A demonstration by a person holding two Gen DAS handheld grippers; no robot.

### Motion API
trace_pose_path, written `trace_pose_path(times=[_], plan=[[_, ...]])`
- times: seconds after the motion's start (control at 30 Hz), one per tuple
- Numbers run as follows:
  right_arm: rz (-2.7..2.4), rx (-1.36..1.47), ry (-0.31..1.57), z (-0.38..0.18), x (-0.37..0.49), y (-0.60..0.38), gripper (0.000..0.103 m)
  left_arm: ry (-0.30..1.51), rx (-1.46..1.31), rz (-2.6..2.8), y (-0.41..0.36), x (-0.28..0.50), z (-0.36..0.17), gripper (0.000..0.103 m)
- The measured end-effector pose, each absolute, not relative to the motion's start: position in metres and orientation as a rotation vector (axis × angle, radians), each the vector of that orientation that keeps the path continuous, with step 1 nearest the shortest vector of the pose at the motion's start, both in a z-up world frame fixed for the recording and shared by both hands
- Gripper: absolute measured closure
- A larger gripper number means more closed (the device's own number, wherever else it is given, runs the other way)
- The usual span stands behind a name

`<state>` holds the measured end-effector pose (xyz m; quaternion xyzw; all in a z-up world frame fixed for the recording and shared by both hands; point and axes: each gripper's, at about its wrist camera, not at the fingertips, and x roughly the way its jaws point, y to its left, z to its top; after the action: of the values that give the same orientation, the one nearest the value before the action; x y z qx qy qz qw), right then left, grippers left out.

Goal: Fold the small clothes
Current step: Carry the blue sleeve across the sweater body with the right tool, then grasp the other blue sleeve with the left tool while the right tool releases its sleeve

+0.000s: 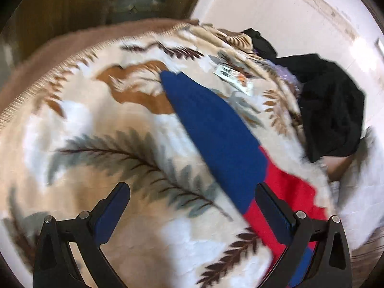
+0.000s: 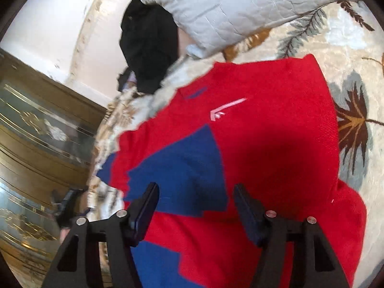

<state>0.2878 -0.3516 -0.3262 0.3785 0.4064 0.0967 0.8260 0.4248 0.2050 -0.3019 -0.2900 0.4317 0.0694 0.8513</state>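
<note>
A red and blue sweater (image 2: 264, 144) lies on a beige, leaf-patterned blanket (image 1: 96, 144) near black clothing (image 1: 336, 110).

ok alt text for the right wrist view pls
A red and blue sweater with a small pale chest logo lies spread on a leaf-patterned blanket; the right claw hangs open over it, nothing between its fingers. Behind lie a black garment and a grey pillow.

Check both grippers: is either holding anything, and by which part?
Nothing is held. The left gripper is open over the leaf-print blanket; the right gripper is open above the red and blue sweater, pads not touching it.
</note>
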Motion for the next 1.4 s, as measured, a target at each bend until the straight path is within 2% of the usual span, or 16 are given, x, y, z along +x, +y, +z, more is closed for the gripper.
trace_pose_path(times=[0.13,0.33,0.4,0.43,0.47,0.6,0.7,0.73,0.77,0.9,1.07,1.23,1.4], plan=[[0.256,0.789,0.812,-0.308,0.282,-0.341,0.035,0.908,-0.718,0.083,0.216,0.438,-0.309,0.0],[0.293,0.82,0.854,-0.317,0.295,-0.326,0.036,0.888,-0.8,0.004,0.225,0.469,-0.316,0.0],[0.301,0.831,0.865,-0.319,0.293,-0.327,0.036,0.895,-0.828,0.014,0.228,0.479,-0.324,0.012],[0.305,0.836,0.865,-0.32,0.295,-0.327,0.035,0.901,-0.843,0.025,0.23,0.484,-0.329,0.028],[0.306,0.839,0.862,-0.32,0.294,-0.328,0.035,0.91,-0.858,0.022,0.232,0.489,-0.334,0.04],[0.304,0.854,0.848,-0.32,0.296,-0.334,0.036,0.881,-0.894,0.022,0.236,0.503,-0.345,0.053],[0.295,0.878,0.839,-0.321,0.296,-0.34,0.035,0.864,-0.874,0.045,0.237,0.507,-0.344,0.076],[0.296,0.892,0.836,-0.322,0.296,-0.343,0.035,0.863,-0.863,0.059,0.237,0.507,-0.344,0.088],[0.298,0.906,0.833,-0.322,0.295,-0.345,0.035,0.862,-0.849,0.069,0.236,0.508,-0.343,0.092],[0.278,0.92,0.811,-0.318,0.292,-0.352,0.035,0.786,-0.702,0.076,0.218,0.501,-0.314,0.095],[0.234,0.942,0.774,-0.31,0.285,-0.365,0.035,0.721,-0.451,-0.017,0.147,0.489,-0.26,0.096],[0.152,0.966,0.734,-0.301,0.272,-0.388,0.035,0.683,-0.246,-0.221,0.036,0.455,-0.226,0.096],[0.061,0.953,0.687,-0.295,0.255,-0.415,0.035,0.694,-0.006,-0.458,-0.094,0.399,-0.226,0.096]])
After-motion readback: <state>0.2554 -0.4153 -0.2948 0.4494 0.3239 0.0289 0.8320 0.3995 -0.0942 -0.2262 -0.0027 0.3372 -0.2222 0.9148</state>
